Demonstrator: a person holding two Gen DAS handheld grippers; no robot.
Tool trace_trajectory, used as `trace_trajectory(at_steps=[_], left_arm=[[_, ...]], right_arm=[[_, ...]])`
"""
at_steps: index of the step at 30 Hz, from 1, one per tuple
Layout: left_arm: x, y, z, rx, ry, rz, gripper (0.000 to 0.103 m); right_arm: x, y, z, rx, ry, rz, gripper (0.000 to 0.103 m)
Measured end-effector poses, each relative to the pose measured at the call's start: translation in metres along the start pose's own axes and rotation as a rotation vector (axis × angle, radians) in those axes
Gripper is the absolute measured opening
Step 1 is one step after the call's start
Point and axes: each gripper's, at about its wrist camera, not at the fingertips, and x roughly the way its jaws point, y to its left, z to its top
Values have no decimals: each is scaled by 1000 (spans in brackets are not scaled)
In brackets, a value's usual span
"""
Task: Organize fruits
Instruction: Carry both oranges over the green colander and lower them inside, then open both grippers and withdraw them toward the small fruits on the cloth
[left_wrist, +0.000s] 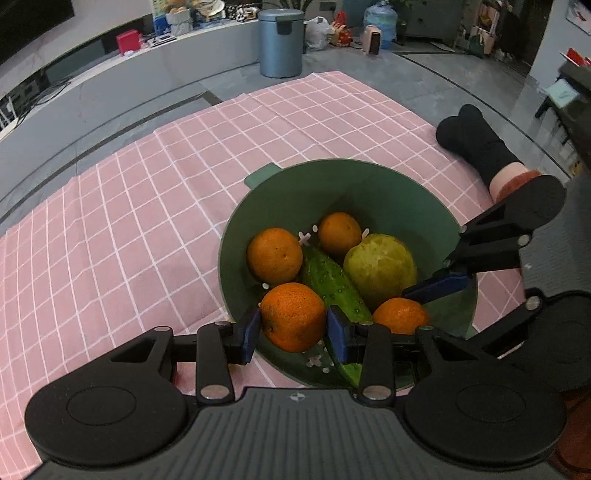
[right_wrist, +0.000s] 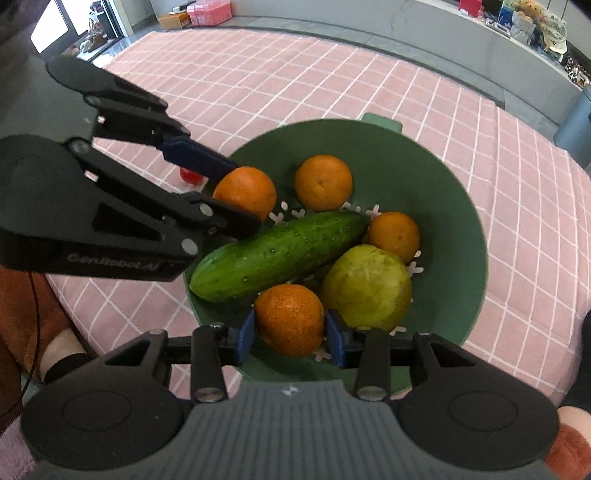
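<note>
A green colander bowl (left_wrist: 388, 192) (right_wrist: 424, 177) sits on the pink checked cloth. In it lie a cucumber (left_wrist: 332, 288) (right_wrist: 280, 254), a yellow-green pear-like fruit (left_wrist: 380, 269) (right_wrist: 367, 284) and two loose oranges (left_wrist: 275, 254) (right_wrist: 323, 182). My left gripper (left_wrist: 295, 330) is shut on an orange (left_wrist: 293, 315) at the bowl's near side. My right gripper (right_wrist: 290, 336) is shut on another orange (right_wrist: 290, 319). The right gripper's blue finger (left_wrist: 439, 286) shows from the right in the left wrist view. The left gripper's blue finger (right_wrist: 195, 155) shows from the left in the right wrist view.
The pink cloth (left_wrist: 129, 221) spreads widely to the left of the bowl. A small red thing (right_wrist: 190, 176) lies on it beside the rim. A person's foot in a black sock (left_wrist: 476, 140) rests at the cloth's right edge. A blue-grey bin (left_wrist: 280, 42) stands beyond.
</note>
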Motion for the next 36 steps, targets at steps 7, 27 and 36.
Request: trace_trajectory(at_steps=[7, 27, 36], left_arm=[[1, 6, -3, -23, -12, -21, 45], [-40, 12, -5, -62, -135, -20, 66], [-77, 32, -20, -101, -189, 51, 66]], right_arm=[[12, -2, 2, 15, 30, 24, 38], [-23, 10, 7, -4, -10, -60, 60], [-58, 31, 11, 22, -121, -126, 62]])
